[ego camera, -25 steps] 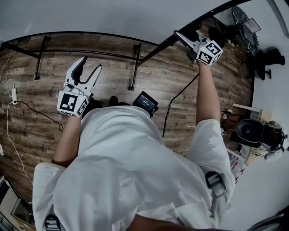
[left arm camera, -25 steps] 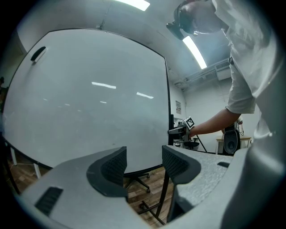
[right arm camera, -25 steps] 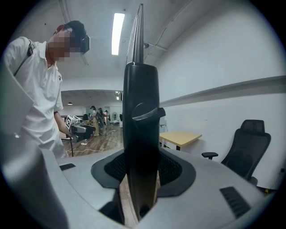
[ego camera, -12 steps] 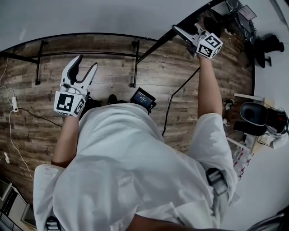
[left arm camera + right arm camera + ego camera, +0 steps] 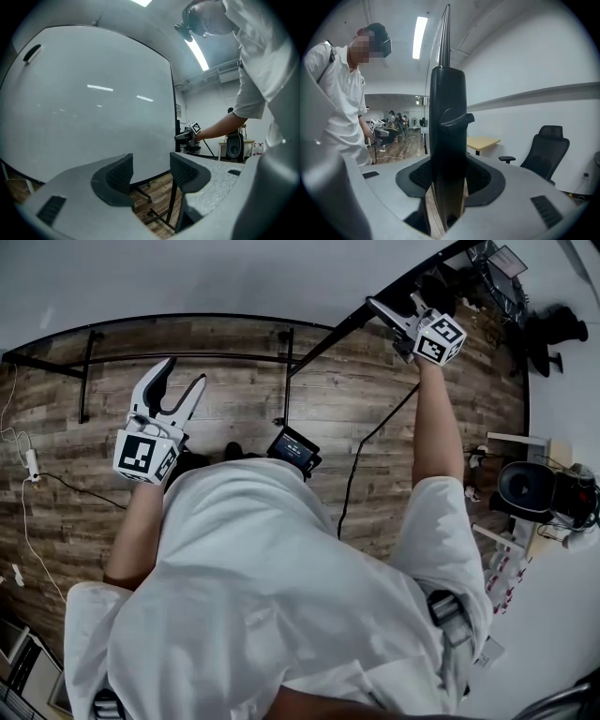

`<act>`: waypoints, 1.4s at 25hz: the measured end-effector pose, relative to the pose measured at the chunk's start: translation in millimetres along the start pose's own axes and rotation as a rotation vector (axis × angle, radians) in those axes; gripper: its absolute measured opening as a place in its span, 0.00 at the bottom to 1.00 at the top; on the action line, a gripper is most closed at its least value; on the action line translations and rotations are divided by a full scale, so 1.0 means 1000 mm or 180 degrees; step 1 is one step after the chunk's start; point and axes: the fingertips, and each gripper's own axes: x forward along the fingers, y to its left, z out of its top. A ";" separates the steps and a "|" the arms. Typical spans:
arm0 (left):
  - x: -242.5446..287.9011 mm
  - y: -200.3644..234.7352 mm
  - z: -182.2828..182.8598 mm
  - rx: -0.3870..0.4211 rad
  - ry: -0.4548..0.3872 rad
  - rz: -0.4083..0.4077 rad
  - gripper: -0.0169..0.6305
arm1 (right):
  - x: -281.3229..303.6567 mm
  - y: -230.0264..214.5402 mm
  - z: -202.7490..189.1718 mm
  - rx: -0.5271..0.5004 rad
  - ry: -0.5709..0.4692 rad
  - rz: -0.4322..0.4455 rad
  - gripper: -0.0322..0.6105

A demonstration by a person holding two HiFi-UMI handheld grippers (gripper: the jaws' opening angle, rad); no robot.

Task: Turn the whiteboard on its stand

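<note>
Right gripper (image 5: 447, 177) is clamped on the black side frame (image 5: 447, 117) of the whiteboard (image 5: 234, 277), both pads pressing the edge, at the upper right of the head view where the person's arm (image 5: 431, 437) reaches out. Left gripper (image 5: 150, 169) has its jaws parted with nothing between them, at the left of the head view and apart from the board, whose white face fills the upper left of its own view. Stand legs (image 5: 286, 381) rest on the wooden floor (image 5: 216, 399) below the board

No legible text, label or number anywhere.
</note>
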 end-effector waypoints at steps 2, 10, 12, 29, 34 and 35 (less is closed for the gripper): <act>0.002 -0.004 0.001 0.0017 0.0008 -0.0023 0.41 | -0.005 -0.003 -0.002 -0.0002 0.0005 -0.0001 0.32; -0.005 -0.002 0.004 0.0066 0.0060 0.0032 0.41 | -0.026 -0.016 -0.006 0.0025 0.0039 -0.0057 0.32; -0.005 -0.001 0.004 0.0062 0.0063 0.0052 0.41 | -0.031 -0.020 -0.007 0.0039 0.0049 -0.0068 0.32; 0.004 -0.005 -0.001 0.0006 0.0048 -0.0051 0.41 | -0.057 -0.041 -0.017 0.0126 -0.0038 -0.0442 0.35; 0.009 -0.003 0.000 -0.0001 0.0032 -0.0104 0.41 | -0.067 -0.046 -0.026 0.0227 -0.0074 -0.0844 0.36; 0.011 -0.003 0.000 -0.0004 0.0032 -0.0115 0.41 | -0.074 -0.048 -0.031 0.0259 -0.0087 -0.0988 0.38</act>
